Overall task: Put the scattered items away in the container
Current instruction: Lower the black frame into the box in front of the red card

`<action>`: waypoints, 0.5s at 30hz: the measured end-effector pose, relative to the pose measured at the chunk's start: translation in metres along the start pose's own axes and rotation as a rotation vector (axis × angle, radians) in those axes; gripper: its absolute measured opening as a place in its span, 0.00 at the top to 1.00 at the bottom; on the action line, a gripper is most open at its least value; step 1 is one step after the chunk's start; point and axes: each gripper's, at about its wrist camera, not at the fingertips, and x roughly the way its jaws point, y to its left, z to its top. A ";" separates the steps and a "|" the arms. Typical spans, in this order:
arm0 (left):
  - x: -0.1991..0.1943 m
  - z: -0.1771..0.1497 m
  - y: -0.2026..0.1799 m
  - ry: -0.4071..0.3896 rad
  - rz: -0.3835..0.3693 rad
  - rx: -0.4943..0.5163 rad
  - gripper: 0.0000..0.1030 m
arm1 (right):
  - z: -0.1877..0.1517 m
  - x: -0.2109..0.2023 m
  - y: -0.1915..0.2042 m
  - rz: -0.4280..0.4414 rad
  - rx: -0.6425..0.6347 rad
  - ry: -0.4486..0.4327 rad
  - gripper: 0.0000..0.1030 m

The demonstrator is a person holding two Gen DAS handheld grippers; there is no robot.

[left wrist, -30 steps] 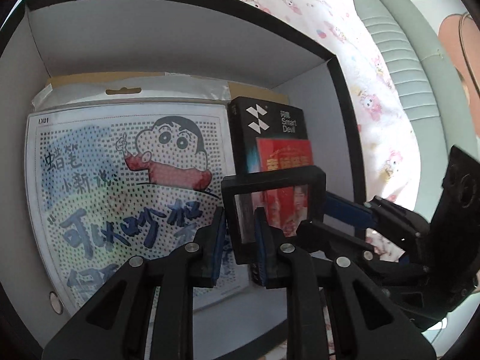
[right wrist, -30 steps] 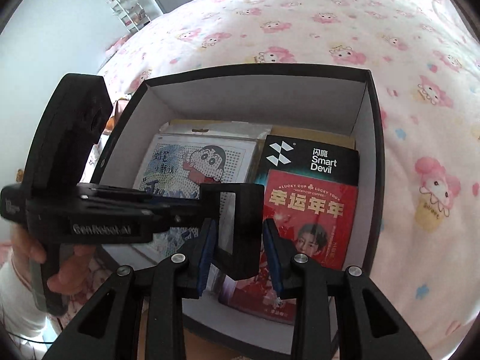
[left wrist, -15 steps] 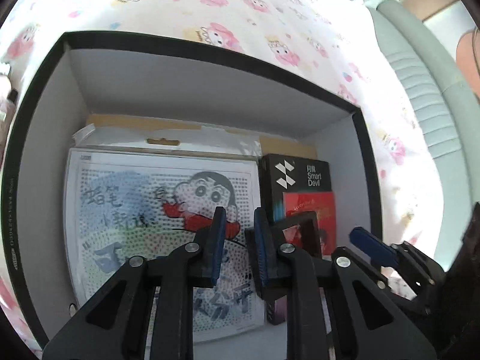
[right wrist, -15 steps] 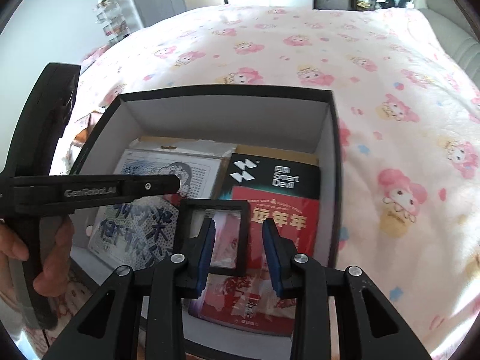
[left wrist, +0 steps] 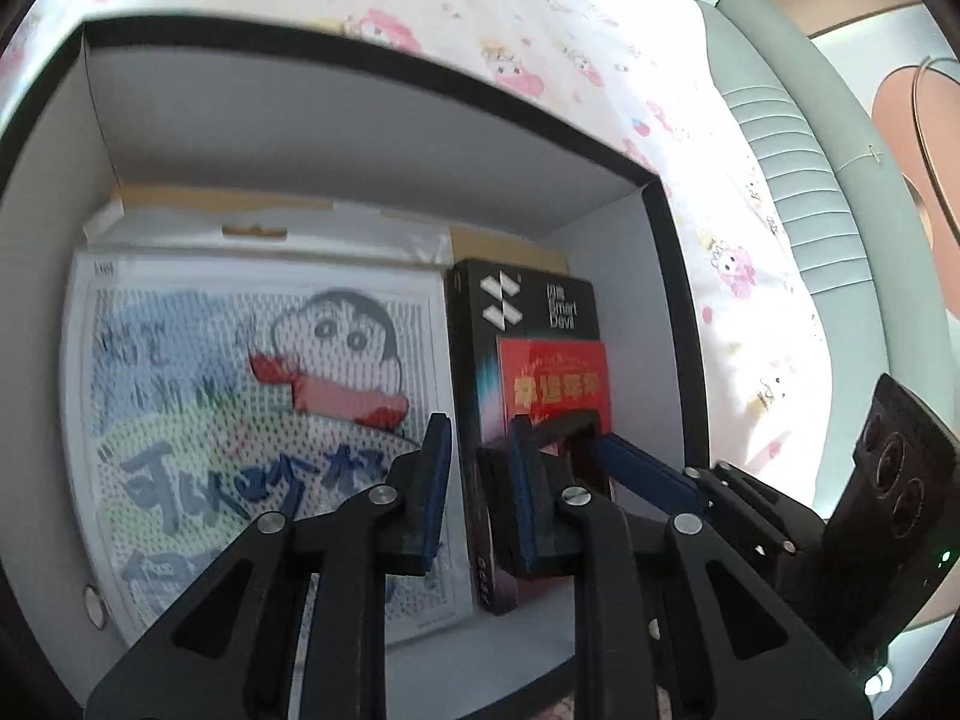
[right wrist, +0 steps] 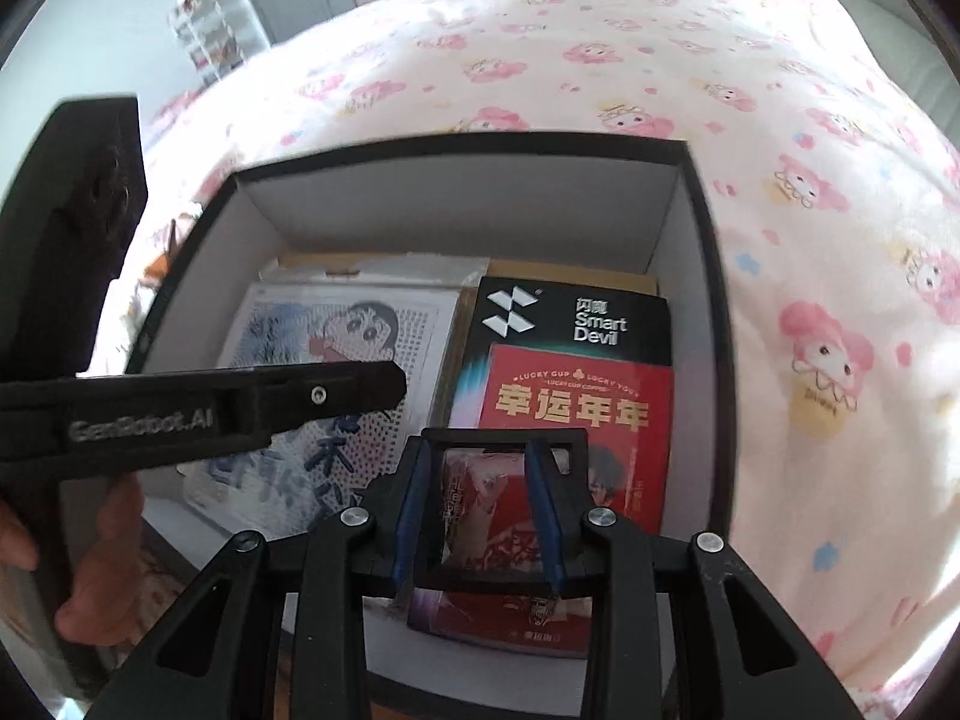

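While the small black frame (right wrist: 501,504) is clamped across its width by the right gripper (right wrist: 480,516), it is held directly above the red card (right wrist: 576,414) at the right-hand side of the box (right wrist: 702,276). The drop is therefore judged to be straight down, with no sideways travel called for.

Item, black frame: square, with a clear middle through which the print below can be seen. It is held nearly flat, facing up, its sides roughly square to the box walls. No long axis is shown; the pads (right wrist: 543,510) are seen pressing on its left and right portions.

Item, left gripper (left wrist: 474,480): nearly closed on nothing, hovering just beside the frame, over the seam between the cartoon sheet (left wrist: 264,420) and the black packet (left wrist: 528,312). Nothing lies between its pads (left wrist: 435,480). The right gripper is the one at the frame; only its release is judged to be wanted.

Item, box: black rim, white walls, set on the pink-printed bed (right wrist: 600,60). The cartoon sheet is laid flat on the left. The black packet and red card are stacked on the right, long axes running from the near wall to the far wall.

Risk noted: a slide off the glossy card is possible if the frame is released while tilted.
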 end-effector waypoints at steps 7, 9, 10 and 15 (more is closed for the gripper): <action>-0.001 -0.005 -0.003 0.012 0.009 0.015 0.83 | -0.008 0.020 0.003 0.010 -0.005 0.079 0.71; 0.003 -0.004 -0.009 0.006 0.019 0.013 0.83 | -0.012 0.016 -0.003 -0.007 0.019 0.070 0.71; 0.003 -0.005 -0.010 0.006 0.022 0.015 0.83 | -0.014 0.012 -0.006 -0.025 0.033 0.066 0.71; 0.012 -0.008 -0.032 -0.006 0.025 0.032 0.83 | -0.023 -0.010 -0.009 -0.012 0.063 0.018 0.73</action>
